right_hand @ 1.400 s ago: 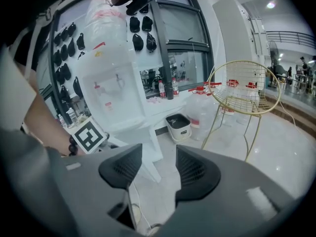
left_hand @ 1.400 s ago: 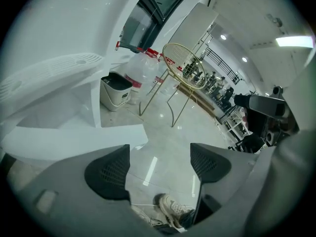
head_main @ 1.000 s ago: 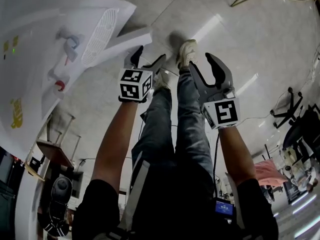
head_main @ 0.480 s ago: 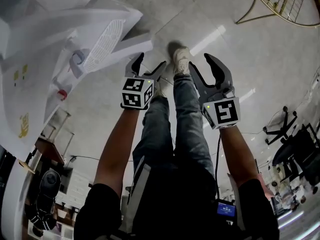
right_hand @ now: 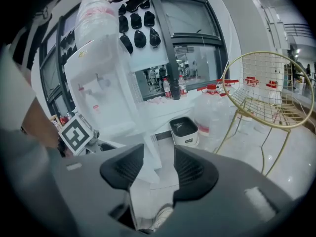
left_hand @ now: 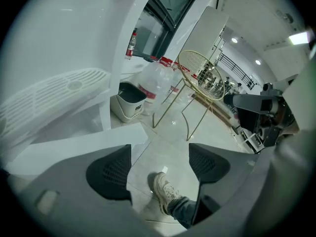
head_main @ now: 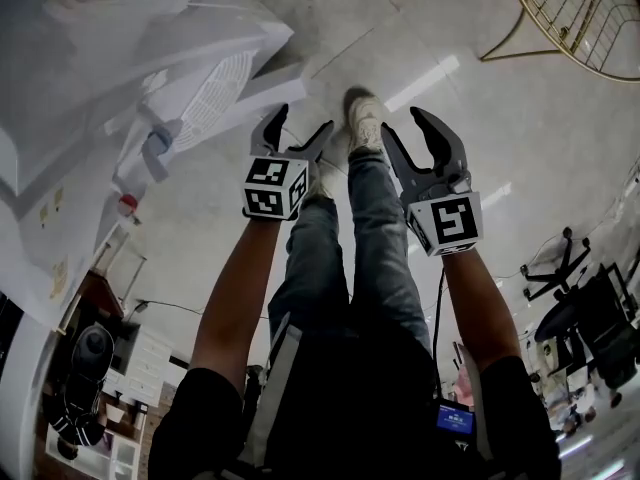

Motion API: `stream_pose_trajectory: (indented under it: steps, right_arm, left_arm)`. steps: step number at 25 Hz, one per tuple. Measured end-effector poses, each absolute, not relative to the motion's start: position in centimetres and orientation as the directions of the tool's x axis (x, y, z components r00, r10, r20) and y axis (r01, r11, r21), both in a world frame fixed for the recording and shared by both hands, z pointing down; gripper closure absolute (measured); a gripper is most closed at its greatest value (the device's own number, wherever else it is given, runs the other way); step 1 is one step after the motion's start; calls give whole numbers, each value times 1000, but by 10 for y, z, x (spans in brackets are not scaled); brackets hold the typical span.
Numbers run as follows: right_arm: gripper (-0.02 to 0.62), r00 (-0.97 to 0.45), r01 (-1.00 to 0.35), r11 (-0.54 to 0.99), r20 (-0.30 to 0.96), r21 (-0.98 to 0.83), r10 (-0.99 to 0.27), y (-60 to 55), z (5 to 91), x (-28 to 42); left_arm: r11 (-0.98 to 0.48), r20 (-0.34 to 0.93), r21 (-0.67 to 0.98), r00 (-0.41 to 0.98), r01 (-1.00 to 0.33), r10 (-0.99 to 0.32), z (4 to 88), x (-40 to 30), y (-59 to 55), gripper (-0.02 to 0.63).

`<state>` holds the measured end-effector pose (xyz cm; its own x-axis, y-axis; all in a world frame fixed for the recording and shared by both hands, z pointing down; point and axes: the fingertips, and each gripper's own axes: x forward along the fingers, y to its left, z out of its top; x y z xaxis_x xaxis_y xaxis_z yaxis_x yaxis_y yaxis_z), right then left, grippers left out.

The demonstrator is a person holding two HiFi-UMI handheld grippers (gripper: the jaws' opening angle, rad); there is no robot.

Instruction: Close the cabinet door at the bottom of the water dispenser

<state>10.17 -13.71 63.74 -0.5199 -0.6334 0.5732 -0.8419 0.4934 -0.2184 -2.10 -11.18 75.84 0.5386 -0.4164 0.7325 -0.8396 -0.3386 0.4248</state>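
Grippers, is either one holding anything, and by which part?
Nothing is held. The left gripper and the right gripper both have their jaws apart with nothing between them.

Left gripper (head_main: 304, 119), right gripper (head_main: 401, 121): jaws apart.

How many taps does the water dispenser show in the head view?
2: a blue tap near the drip grille, and a red tap below-left of it.

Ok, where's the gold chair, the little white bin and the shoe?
gold chair (right_hand: 269, 90), right gripper view, on its wire mesh.
little white bin (right_hand: 186, 138), right gripper view, on its front wall.
shoe (left_hand: 165, 191), left gripper view, on its laces.
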Motion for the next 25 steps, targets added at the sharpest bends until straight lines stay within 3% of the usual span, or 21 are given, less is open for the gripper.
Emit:
stream_pose_trajectory:
  steps: [25]
  right_arm:
    - [405, -571, -805, 529, 597, -270, -563, -173, 663, 110]
  left_arm:
    - [-229, 724, 391, 452, -891, -521, 759, -26, -172, 229]
